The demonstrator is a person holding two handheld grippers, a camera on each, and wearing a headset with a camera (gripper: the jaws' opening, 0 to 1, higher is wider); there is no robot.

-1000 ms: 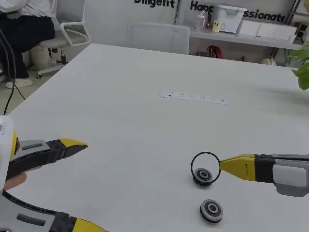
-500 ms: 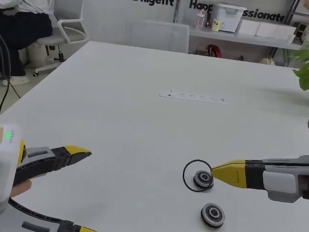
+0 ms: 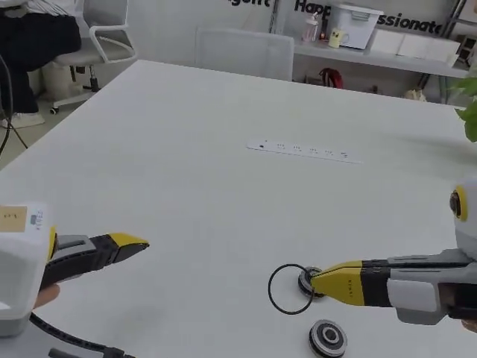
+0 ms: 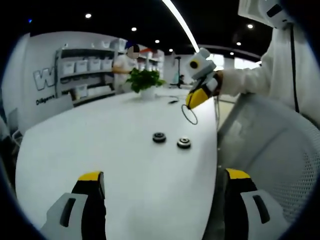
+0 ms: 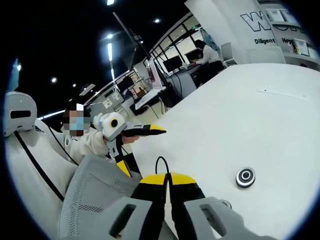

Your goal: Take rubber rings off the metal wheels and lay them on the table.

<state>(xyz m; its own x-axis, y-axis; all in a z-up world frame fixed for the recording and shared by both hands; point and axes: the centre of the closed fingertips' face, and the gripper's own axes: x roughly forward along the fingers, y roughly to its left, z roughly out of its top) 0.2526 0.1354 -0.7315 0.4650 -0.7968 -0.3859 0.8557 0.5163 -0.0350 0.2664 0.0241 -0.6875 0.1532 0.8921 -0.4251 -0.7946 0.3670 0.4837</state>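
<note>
The right gripper [image 3: 314, 282] reaches leftward, level over the table [image 3: 223, 194], jaws clamped on a rubber ring [image 3: 270, 289] dangling at its tip. The left gripper [image 4: 165, 175] hovers near left, jaws apart.

White table [image 3: 186, 149]: wheels [image 3: 328, 336], power strip [image 3: 302, 151]

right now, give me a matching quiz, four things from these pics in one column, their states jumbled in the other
Things:
1 rubber ring
2 left gripper
3 right gripper
4 socket strip

States:
a jaws wide apart, holding nothing
b lies flat near the middle of the table
c jaws shut together
d hangs in the air, pinched at a yellow tip

Pairs: 1-d, 2-a, 3-c, 4-b
</note>
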